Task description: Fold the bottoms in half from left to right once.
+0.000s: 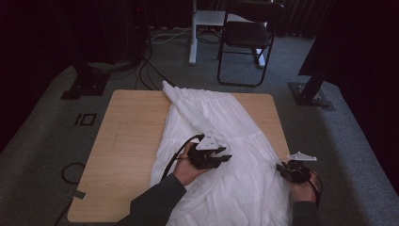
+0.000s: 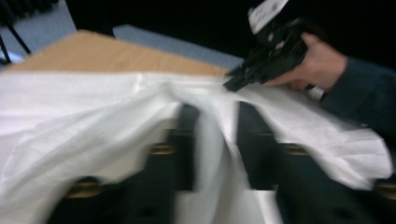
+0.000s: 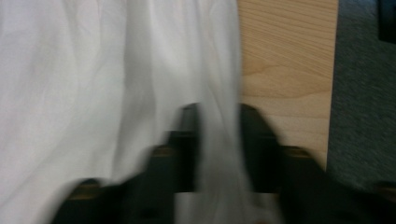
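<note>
A white garment [image 1: 221, 122] lies along the wooden table [image 1: 131, 127], from the far edge to the near right corner. My left gripper [image 1: 226, 157] hovers over the middle of the cloth and points right. In the left gripper view its jaws [image 2: 217, 109] stand apart with a loose ridge of white cloth [image 2: 93, 121] between them. My right gripper [image 1: 281, 168] is at the cloth's right edge near the table's right side. Its jaws [image 3: 217, 109] are also apart, with a strip of the cloth [image 3: 93, 70] running between them. The right gripper [image 2: 271, 51] also appears beyond the cloth in the left gripper view.
Bare wood [image 3: 285, 60] lies right of the cloth, then grey carpet [image 3: 359, 93]. A black folding chair [image 1: 247, 37] stands beyond the table. Dark stand bases [image 1: 87, 82] [image 1: 310, 94] flank the far corners. Cables [image 1: 70, 172] lie on the floor at the left.
</note>
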### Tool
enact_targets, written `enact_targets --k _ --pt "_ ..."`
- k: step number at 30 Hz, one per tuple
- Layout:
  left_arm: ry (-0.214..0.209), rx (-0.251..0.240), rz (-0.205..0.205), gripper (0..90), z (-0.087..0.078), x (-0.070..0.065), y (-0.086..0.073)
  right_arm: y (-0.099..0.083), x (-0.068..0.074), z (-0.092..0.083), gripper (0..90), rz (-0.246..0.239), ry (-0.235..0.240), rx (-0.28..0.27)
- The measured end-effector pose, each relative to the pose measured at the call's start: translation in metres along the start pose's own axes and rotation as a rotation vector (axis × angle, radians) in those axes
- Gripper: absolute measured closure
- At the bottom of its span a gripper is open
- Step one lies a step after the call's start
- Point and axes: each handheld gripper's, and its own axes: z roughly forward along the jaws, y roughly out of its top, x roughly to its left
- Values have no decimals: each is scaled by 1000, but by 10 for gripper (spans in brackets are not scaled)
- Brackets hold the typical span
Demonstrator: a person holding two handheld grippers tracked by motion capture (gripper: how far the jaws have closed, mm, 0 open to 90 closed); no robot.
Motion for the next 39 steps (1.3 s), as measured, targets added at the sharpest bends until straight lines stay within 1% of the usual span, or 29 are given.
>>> enact_targets --k 1,2,3,5,6,7,8,9,10,11,12,15,18,20,21,23,25,27,28,29,30,31,32,33,34,35,36,37,39 --pt "20 0 -13 559 -4 4 -4 2 3 -2 513 -7 -20 -1" --pt "43 4 -23 538 -10 9 -8 5 7 -5 450 -19 -36 -12" --pt "81 5 -32 524 -19 14 -13 9 12 -9 412 -25 -47 -29" --pt "155 8 -53 499 -38 26 -25 21 23 -22 408 -48 -46 -68" --pt "199 13 -68 494 -49 32 -32 28 30 -29 429 -61 -27 -93" --pt "230 21 -77 489 -56 36 -38 34 37 -36 454 -80 2 -117" --pt "282 35 -97 485 -69 43 -50 39 44 -40 487 -90 31 -134" --pt "314 43 -119 484 -78 49 -60 47 54 -45 557 -104 85 -157" --pt "344 54 -144 484 -88 53 -70 53 63 -48 589 -114 129 -172" --pt "385 68 -173 483 -98 58 -84 59 73 -48 607 -125 171 -181" --pt "402 78 -189 482 -104 60 -93 65 85 -46 610 -146 214 -177" --pt "466 128 -240 469 -122 66 -125 77 111 -34 572 -198 262 -156" --pt "487 156 -297 464 -133 69 -150 87 134 -19 516 -252 272 -135" --pt "471 151 -333 463 -135 68 -160 91 144 -8 496 -273 266 -115" --pt "463 154 -339 462 -134 66 -164 93 146 -3 485 -270 270 -105" --pt "454 179 -325 455 -127 62 -168 94 150 6 471 -265 275 -84" --pt "444 200 -322 445 -119 60 -172 92 154 15 449 -274 271 -54" --pt "438 228 -328 432 -111 60 -176 88 156 22 435 -293 266 -25" --pt "432 241 -342 419 -107 61 -178 85 157 26 433 -299 263 -4" --pt "426 252 -357 416 -104 61 -179 83 157 29 439 -301 259 20" --pt "416 259 -374 416 -99 61 -181 81 156 32 475 -300 262 42" --pt "420 251 -364 409 -96 58 -181 79 155 34 546 -299 271 65" --pt "409 246 -345 424 -93 55 -180 78 154 35 636 -299 282 78" --pt "380 245 -322 563 -92 53 -179 78 153 34 706 -298 283 80" --pt "381 246 -319 702 -92 52 -178 78 152 32 773 -293 277 69" --pt "398 248 -305 800 -93 50 -176 79 151 28 826 -291 277 56" --pt "406 242 -306 873 -96 50 -175 80 151 23 857 -290 276 35" --pt "425 230 -311 881 -101 50 -173 81 151 19 866 -293 273 22" --pt "487 211 -327 885 -117 52 -169 84 150 9 873 -297 266 -14"
